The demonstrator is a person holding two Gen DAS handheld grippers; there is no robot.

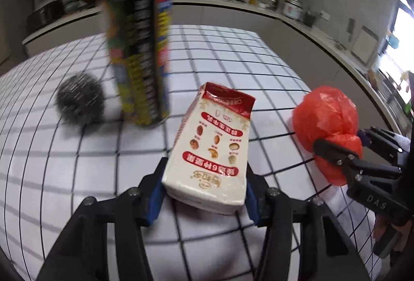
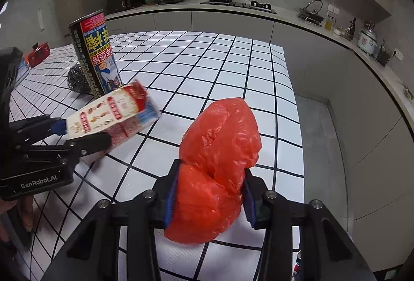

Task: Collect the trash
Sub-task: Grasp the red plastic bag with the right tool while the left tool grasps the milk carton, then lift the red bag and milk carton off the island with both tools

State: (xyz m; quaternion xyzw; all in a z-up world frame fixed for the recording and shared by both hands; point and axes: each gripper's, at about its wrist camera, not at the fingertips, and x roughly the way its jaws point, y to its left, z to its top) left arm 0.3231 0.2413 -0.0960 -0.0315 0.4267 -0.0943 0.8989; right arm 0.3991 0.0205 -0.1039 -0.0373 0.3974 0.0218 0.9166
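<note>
Left gripper (image 1: 204, 195) pinches 1 light, crushable carton (image 1: 212, 151) at its base; right gripper (image 2: 209, 199) squeezes 1 soft, slippery red bag (image 2: 220, 151).

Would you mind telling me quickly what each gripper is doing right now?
Left gripper: closed on the drink carton, pads pressing its sides.
Right gripper: closed on the red plastic bag, squeezing its lower part.

Each camera sits just behind its own claw, looking forward and steeply down onto the checked table (image 1: 77, 177) at close range. The left view sees the right claw (image 1: 336, 151) at 3 o'clock; the right view sees the left claw (image 2: 85, 136) at 9 o'clock. Both share the tall can (image 1: 139, 55) and the far kitchen counter (image 2: 233, 14).
</note>
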